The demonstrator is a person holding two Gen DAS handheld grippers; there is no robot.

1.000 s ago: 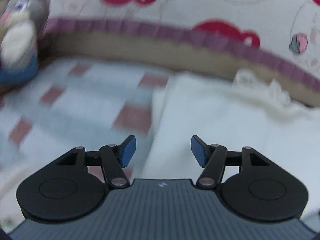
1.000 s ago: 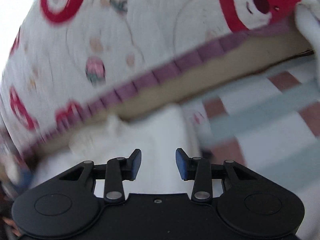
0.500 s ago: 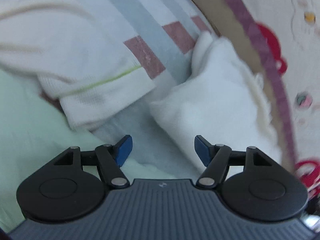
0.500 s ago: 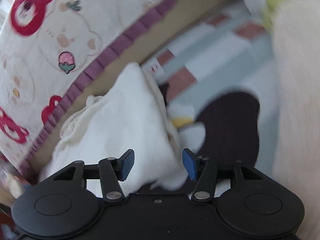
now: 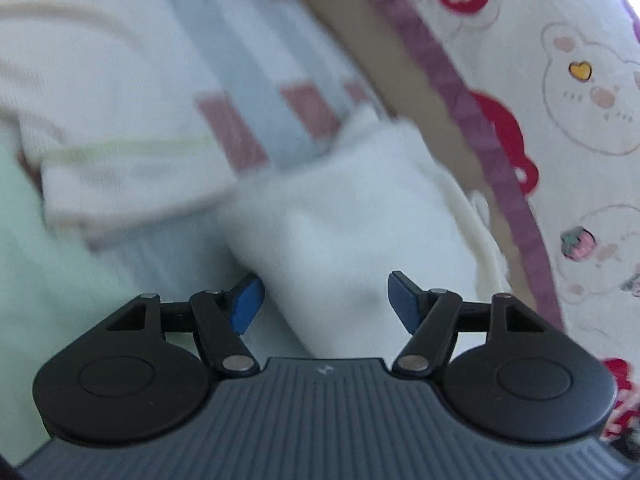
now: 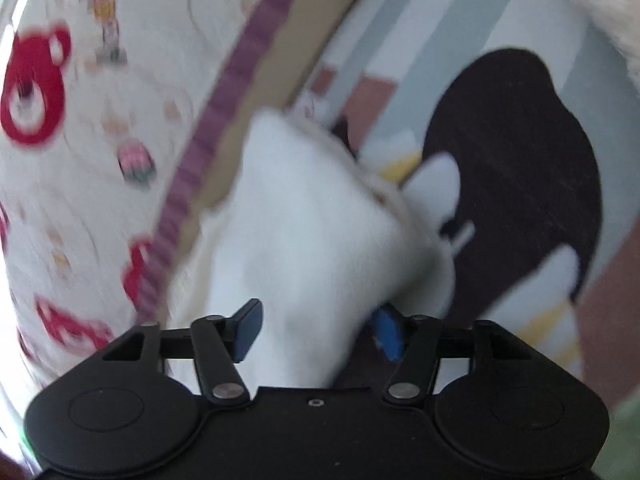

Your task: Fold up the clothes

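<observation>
A white folded garment (image 5: 340, 220) lies on the checked sheet against the quilt's edge. My left gripper (image 5: 326, 300) is open and low over its near end, one blue pad on each side and neither pressing. From the other side, the same white garment (image 6: 312, 240) fills the gap of my right gripper (image 6: 316, 330). That gripper's jaws are opening, and the cloth partly covers the right fingertip (image 6: 386, 334). A second white garment with a green stripe (image 5: 120, 152) lies to the left in the left wrist view.
A quilt printed with red bears (image 5: 580, 100) with a purple border (image 6: 224, 96) rises along one side. A dark garment with white and yellow patches (image 6: 520, 180) lies right of the white one. Pale green cloth (image 5: 36, 280) lies at the left. Checked sheet (image 5: 248, 60) underneath.
Both views have rolled, so the quilt's edge now runs steeply instead of level. Both grippers have come down closer to the white garment. The right jaws have widened.
</observation>
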